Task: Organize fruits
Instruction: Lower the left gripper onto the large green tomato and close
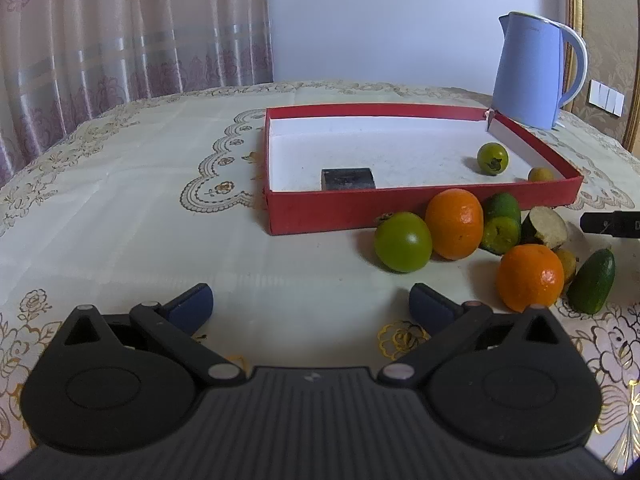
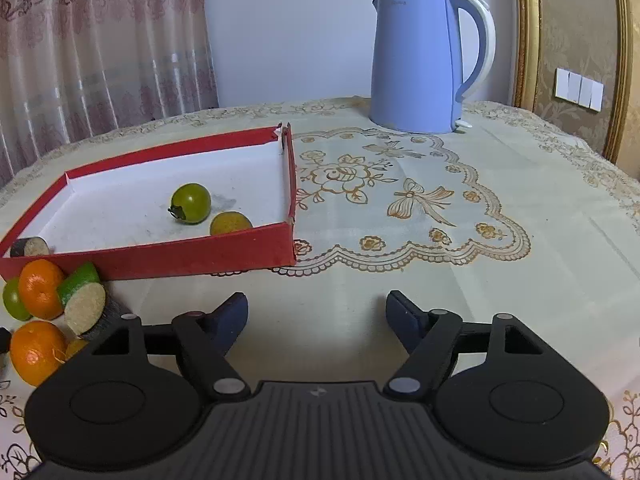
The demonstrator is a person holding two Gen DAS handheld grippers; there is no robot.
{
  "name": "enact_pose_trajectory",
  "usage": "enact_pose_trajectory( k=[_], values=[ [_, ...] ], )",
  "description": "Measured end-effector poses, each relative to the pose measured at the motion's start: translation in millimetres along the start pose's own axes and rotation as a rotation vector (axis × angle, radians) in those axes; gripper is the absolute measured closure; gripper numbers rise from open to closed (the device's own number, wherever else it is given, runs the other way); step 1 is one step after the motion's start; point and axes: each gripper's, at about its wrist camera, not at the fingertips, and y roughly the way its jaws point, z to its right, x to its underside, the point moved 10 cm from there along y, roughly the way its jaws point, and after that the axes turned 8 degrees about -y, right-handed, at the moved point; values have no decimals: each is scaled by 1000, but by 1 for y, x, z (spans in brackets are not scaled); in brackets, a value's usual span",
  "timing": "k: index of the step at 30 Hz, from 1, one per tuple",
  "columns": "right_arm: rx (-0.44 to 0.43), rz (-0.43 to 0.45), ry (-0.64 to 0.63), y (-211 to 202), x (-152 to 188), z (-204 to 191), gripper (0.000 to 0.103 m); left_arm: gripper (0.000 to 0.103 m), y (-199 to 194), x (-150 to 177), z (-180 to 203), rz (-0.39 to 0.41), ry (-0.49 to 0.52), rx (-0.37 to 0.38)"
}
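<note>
Fruits: small green tomato (image 2: 191, 203) and yellow round fruit (image 2: 230, 223) sat in the shallow red cardboard box (image 2: 160, 262). Your left gripper (image 1: 311, 305) and right gripper (image 2: 316, 314) were both spread wide, empty.

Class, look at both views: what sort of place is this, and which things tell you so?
Probably a home dining room. A table with an embroidered tablecloth holds a blue electric kettle, patterned curtains hang behind it, and loose fruit lies by a red box.
</note>
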Motion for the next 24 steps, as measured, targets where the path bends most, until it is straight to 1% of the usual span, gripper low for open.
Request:
enact_pose_trajectory(
  k=[3, 5, 8, 12, 14, 16, 19, 20, 24],
  values=[
    [-19, 7, 20, -1, 0, 2, 24, 0, -1, -2, 2, -3, 2, 2],
    [-36, 11, 35, -2, 0, 3, 22, 0, -4, -7, 6, 5, -2, 17],
    [-40, 12, 37, -1, 0, 3, 22, 0, -10, -16, 18, 24, 35, 49],
    [-44, 12, 37, -1, -1, 2, 19, 0, 0, -20, 24, 25, 89, 18],
    [-42, 11, 42, -1, 0, 3, 12, 0, 7, -17, 24, 3, 98, 21],
    [-42, 11, 52, -1, 0, 5, 12, 0, 11, -17, 23, -3, 92, 27],
    [-43, 12, 55, -1, 0, 5, 12, 6, 15, -18, 22, -11, 83, 45],
    [-43, 12, 55, -1, 0, 5, 12, 9, 17, -19, 24, -19, 78, 61],
    [-45, 14, 57, -1, 0, 5, 12, 11, 21, -22, 25, -31, 69, 71]
  ],
)
